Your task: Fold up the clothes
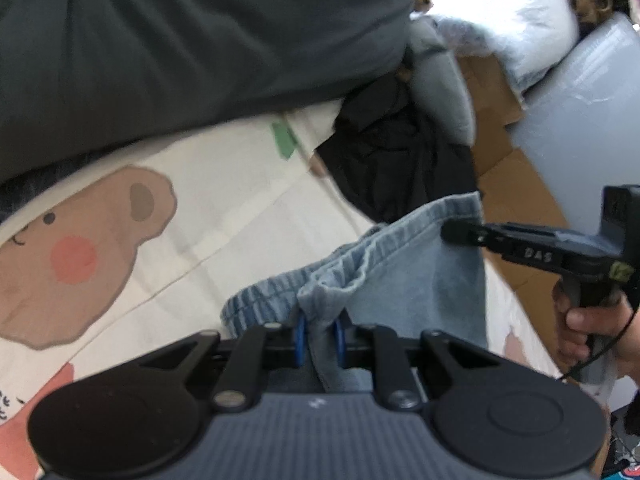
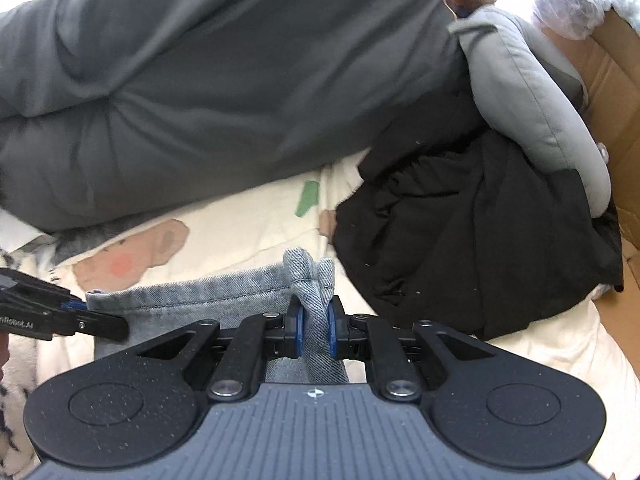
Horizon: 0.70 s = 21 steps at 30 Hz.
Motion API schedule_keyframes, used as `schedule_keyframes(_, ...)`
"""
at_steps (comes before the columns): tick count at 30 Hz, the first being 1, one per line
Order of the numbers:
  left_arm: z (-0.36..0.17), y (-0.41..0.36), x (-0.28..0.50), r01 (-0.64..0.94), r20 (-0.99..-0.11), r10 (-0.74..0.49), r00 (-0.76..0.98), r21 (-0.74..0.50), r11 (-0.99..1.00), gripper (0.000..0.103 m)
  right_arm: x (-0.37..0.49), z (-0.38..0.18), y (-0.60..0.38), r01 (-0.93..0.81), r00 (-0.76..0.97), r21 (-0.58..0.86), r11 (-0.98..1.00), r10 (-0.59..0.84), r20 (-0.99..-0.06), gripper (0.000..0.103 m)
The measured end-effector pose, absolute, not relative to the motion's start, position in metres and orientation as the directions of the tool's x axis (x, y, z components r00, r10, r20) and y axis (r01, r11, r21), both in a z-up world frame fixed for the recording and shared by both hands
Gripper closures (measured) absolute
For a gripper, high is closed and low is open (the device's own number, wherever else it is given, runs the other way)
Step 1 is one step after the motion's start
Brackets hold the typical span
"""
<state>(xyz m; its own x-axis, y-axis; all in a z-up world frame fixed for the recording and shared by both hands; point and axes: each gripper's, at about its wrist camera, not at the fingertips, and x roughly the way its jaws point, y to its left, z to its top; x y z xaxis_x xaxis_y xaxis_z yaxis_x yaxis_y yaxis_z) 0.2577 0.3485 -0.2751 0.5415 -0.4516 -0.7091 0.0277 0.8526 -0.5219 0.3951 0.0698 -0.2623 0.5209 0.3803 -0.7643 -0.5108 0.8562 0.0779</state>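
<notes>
One cream bear-print sheet [image 1: 224,184], perhaps bedding, under dark quilt [image 1: 180,40].

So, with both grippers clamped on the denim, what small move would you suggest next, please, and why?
Probably draw the two apart a little. The left gripper and right gripper each pinch a bunched corner of the light-blue jeans, and the hem between them looks wrinkled above the bear-print sheet.

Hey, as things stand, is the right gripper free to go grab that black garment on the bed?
Probably not yet: the right gripper is shut on the denim garment. The black garment itself lies uncovered just beyond.
</notes>
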Motion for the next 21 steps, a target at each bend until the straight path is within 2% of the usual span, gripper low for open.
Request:
schedule_keyframes(4,-0.275,0.348,0.263,0.020,-0.726,-0.445,0.524,-0.511,0.859,0.081,0.400,-0.269,0.073,-0.451,0.529,0.032,0.892,0.296,-0.795,0.089)
schedule_keyframes(7,-0.263,0.348,0.255,0.027,-0.737,-0.383,0.556,-0.445,0.895,0.062,0.391,-0.259,0.068,-0.427,0.566,0.031,0.904,0.294,-0.771,0.085)
schedule_keyframes(8,-0.260,0.350,0.254,0.023,-0.734,-0.370,0.569,-0.436,0.900,0.061,0.388,-0.256,0.067,-0.420,0.578,0.030,0.907,0.293,-0.762,0.082)
schedule_keyframes(9,-0.256,0.354,0.253,0.020,-0.727,-0.369,0.578,-0.440,0.898,0.061,0.385,-0.253,0.065,-0.413,0.590,0.030,0.910,0.292,-0.753,0.077)
schedule_keyframes(12,-0.245,0.359,0.250,0.021,-0.707,-0.365,0.606,-0.444,0.896,0.062,0.370,-0.245,0.064,-0.395,0.622,0.043,0.918,0.302,-0.722,0.075)
schedule_keyframes(19,-0.224,0.353,0.250,0.101,-0.629,-0.454,0.631,-0.513,0.852,0.075,0.345,-0.258,0.081,-0.382,0.630,0.108,0.918,0.344,-0.696,0.076)
schedule_keyframes(21,-0.225,0.350,0.250,0.124,-0.612,-0.480,0.628,-0.531,0.838,0.075,0.341,-0.265,0.089,-0.377,0.628,0.121,0.918,0.350,-0.695,0.076)
